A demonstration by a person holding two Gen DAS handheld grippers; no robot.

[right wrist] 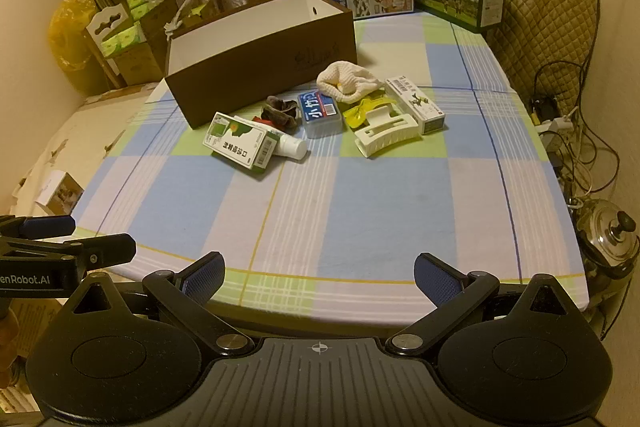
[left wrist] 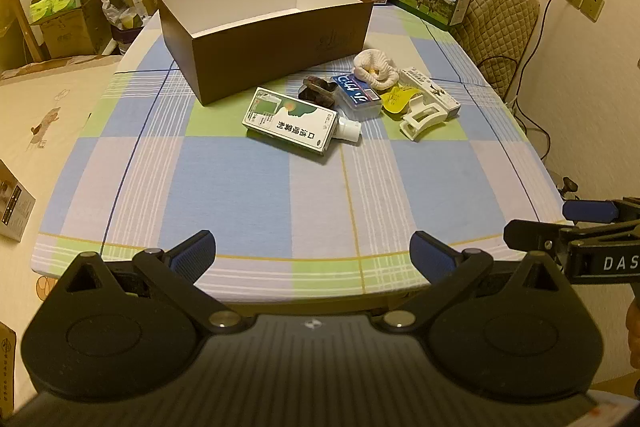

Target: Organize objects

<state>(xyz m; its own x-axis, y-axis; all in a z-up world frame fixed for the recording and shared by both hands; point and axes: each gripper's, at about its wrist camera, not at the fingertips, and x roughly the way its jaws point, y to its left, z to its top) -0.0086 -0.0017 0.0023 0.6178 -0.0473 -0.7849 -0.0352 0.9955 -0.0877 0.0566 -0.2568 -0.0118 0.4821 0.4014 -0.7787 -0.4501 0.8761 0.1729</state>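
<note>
Looking at the pile, most of it should be light and easy; the white box (left wrist: 289, 119) with a spray nozzle poking out is stiff card, so pinch it across the short sides; the hair claw (right wrist: 386, 135) is hard, springy plastic, probably slippery, so I'd grab the spine rather than the teeth; the knit cloth (right wrist: 347, 79) is soft and will just bunch up, take it from the top; the blue case (left wrist: 357, 96) looks rigid and smooth, go across the narrow width; the dark scrunchie (right wrist: 281, 111) is floppy, any pinch works. All of it sits clustered mid-table on the checked cloth (left wrist: 240, 179), just beside the brown bin (left wrist: 276, 55), some pieces touching or overlapping.

Bin-wise: as far as I can see into it, nothing's inside, just white walls; the floor is mostly hidden though.

Left gripper (left wrist: 314, 253) and right gripper (right wrist: 319, 275) both hover at the near table edge, fingers spread wide, holding nothing.
</note>
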